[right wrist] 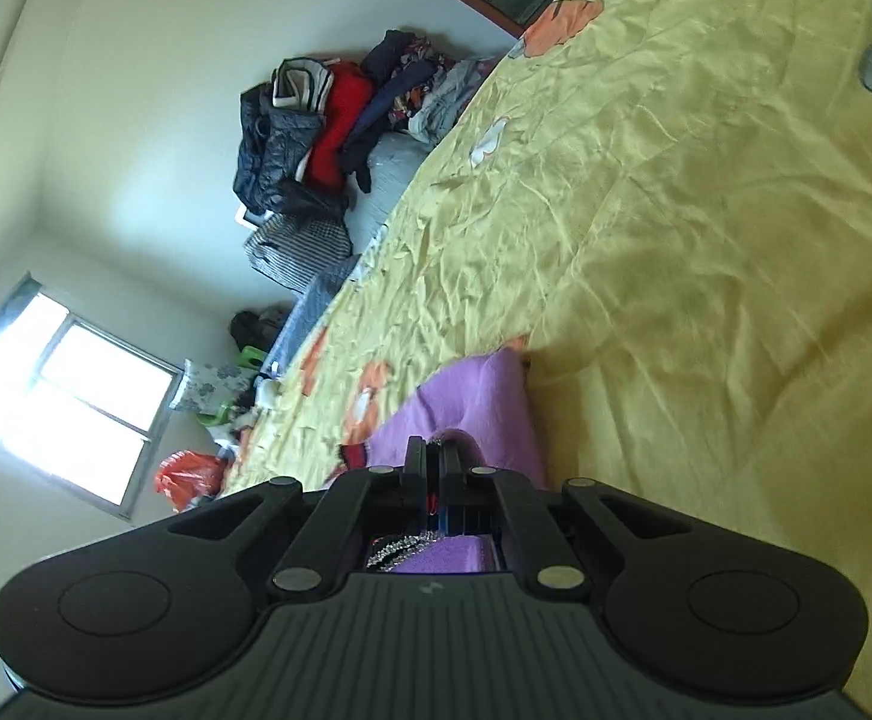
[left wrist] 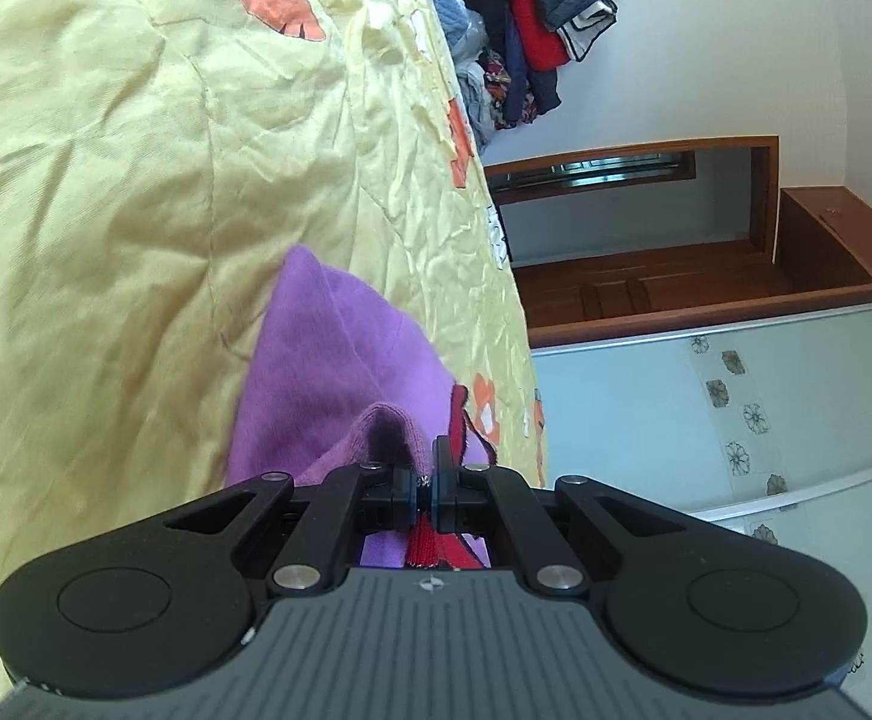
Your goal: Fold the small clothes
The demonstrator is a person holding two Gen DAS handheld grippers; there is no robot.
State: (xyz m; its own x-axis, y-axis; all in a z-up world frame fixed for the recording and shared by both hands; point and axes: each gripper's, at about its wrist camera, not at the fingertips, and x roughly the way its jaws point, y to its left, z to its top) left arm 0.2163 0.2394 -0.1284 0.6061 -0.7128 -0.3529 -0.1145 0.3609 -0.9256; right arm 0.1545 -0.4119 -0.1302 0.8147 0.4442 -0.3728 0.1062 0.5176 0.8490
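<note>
A small purple garment (left wrist: 339, 372) with red trim lies on the yellow bedsheet (left wrist: 105, 180). My left gripper (left wrist: 426, 480) is shut on an edge of it, with purple and red fabric bunched between the jaws. In the right wrist view the same purple garment (right wrist: 478, 402) stretches ahead on the yellow bedsheet (right wrist: 676, 240). My right gripper (right wrist: 432, 468) is shut on another edge of it; a sparkly trim shows behind the fingers. Both views are rolled sideways, and the garment's far end rests on the sheet.
A pile of dark, red and blue clothes (right wrist: 327, 120) sits at the bed's far end by the wall; the same clothes pile shows in the left view (left wrist: 532, 30). A wooden door (left wrist: 676, 282) and a window (right wrist: 75, 408) are in view. An orange bag (right wrist: 189, 474) lies beside the bed.
</note>
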